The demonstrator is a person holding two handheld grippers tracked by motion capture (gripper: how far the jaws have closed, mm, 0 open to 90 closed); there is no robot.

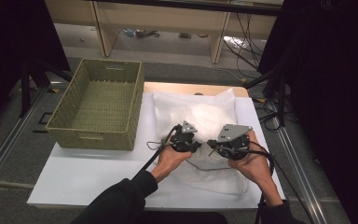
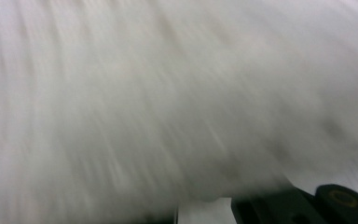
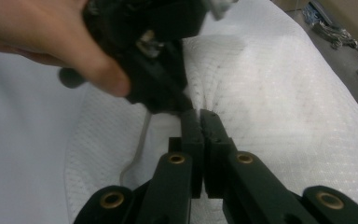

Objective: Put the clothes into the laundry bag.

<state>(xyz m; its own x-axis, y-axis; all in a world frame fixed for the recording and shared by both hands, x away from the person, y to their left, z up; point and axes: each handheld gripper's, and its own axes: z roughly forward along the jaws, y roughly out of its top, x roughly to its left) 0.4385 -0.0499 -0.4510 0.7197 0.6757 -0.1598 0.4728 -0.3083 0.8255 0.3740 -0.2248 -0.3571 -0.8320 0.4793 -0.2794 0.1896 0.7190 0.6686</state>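
A white quilted cloth (image 1: 209, 116) lies bunched on the white table (image 1: 84, 172). Both grippers meet at its front middle, tip to tip. My right gripper (image 3: 199, 116) is shut, its two black jaws pressed together on a pinch of the cloth (image 3: 270, 93), which puckers around their tips. In the high view the right gripper (image 1: 213, 148) sits under the right hand. My left gripper (image 1: 196, 145) points at the same spot from the left; in the right gripper view the left gripper (image 3: 168, 98) presses into the cloth right beside the pinch, its jaws together. Blurred cloth (image 2: 168, 93) shows very close in the left gripper view.
An empty green wicker basket (image 1: 98, 135) stands at the table's left. A thin grey cord (image 3: 140, 144) lies on the cloth near the front. Shelving and cables stand on the floor behind the table. Dark drapes hang on both sides.
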